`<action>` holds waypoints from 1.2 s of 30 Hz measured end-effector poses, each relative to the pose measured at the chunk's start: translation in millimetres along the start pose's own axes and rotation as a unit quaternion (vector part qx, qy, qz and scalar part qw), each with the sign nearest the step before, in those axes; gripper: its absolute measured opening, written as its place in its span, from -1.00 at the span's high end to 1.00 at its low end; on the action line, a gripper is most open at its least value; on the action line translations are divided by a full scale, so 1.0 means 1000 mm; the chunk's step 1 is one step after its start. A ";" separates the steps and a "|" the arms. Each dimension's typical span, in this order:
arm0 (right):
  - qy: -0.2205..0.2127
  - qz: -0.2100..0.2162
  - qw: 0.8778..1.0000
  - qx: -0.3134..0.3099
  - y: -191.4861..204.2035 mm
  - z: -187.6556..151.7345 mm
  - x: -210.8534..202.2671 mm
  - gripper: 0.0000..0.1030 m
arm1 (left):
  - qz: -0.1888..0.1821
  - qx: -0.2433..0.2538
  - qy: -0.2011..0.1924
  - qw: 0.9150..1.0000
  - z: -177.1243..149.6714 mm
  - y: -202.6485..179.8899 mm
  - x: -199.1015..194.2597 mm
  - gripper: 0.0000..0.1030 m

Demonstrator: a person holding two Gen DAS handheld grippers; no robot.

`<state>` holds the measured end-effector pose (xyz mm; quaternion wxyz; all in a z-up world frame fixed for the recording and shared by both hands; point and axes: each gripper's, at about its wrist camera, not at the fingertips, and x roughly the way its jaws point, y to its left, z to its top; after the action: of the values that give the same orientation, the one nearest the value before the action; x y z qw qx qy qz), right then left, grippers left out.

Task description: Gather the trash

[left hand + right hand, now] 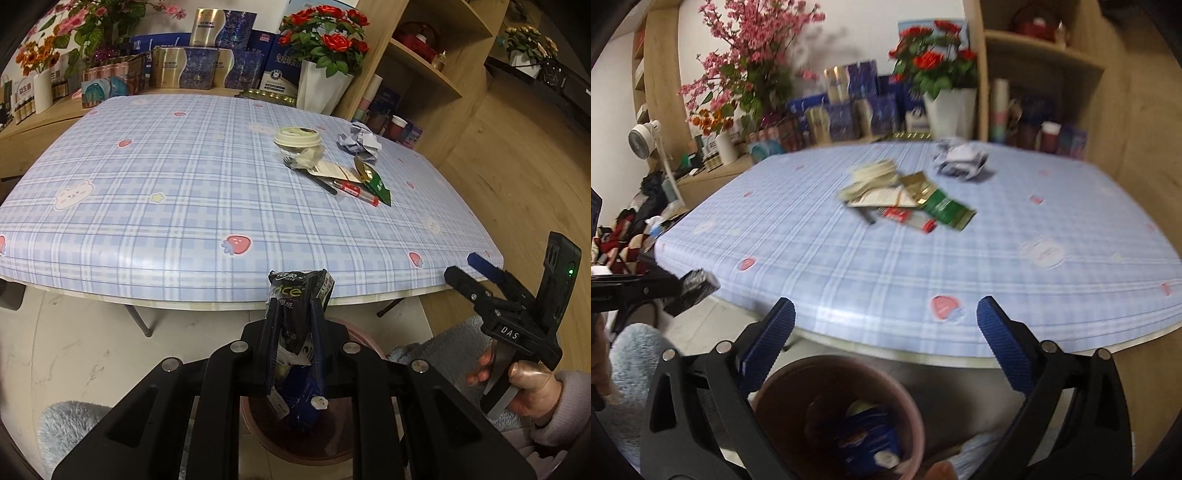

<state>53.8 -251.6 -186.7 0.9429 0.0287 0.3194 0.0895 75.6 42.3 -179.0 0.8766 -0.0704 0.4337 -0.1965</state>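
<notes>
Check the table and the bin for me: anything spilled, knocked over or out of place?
Nothing is spilled. The leftover trash sits in one cluster on the table: a lidded cup, a black fork, a green wrapper and crumpled paper. The bin below stands upright. The left gripper holds a black tissue pack above it.
</notes>
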 end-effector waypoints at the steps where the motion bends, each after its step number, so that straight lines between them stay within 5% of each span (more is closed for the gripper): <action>1: -0.005 -0.007 1.000 0.000 0.001 -0.001 -0.001 -0.89 | -0.001 0.001 0.003 1.000 -0.001 -0.002 0.002 0.68; 7: -0.017 -0.042 0.999 0.012 -0.009 -0.012 -0.004 -0.89 | -0.010 0.003 0.026 1.000 -0.009 -0.016 0.019 0.67; 19: -0.023 -0.015 0.995 0.095 -0.039 -0.026 -0.004 -0.89 | -0.061 0.013 0.122 0.991 -0.039 -0.046 0.093 0.61; 21: -0.018 -0.001 0.995 0.098 -0.039 -0.028 -0.002 -0.89 | -0.086 0.016 0.137 0.987 -0.047 -0.052 0.103 0.45; 23: -0.014 -0.004 0.995 0.097 -0.039 -0.029 0.000 -0.89 | -0.107 0.025 0.145 0.983 -0.055 -0.058 0.108 0.03; 28: -0.005 -0.010 0.994 0.105 -0.042 -0.031 0.005 -0.89 | -0.084 0.044 0.119 0.988 -0.060 -0.060 0.101 -0.60; 32: 0.001 -0.020 0.993 0.112 -0.044 -0.033 0.009 -0.89 | -0.023 0.007 0.053 0.998 -0.050 -0.038 0.083 -0.78; 36: 0.008 -0.025 0.994 0.108 -0.042 -0.033 0.012 -0.89 | 0.043 -0.038 -0.015 0.998 -0.039 -0.015 0.063 -0.86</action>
<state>49.6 -290.9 -225.2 0.9337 0.1215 0.3355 0.0309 75.3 5.3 -244.4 0.8873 -0.0882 0.4301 -0.1410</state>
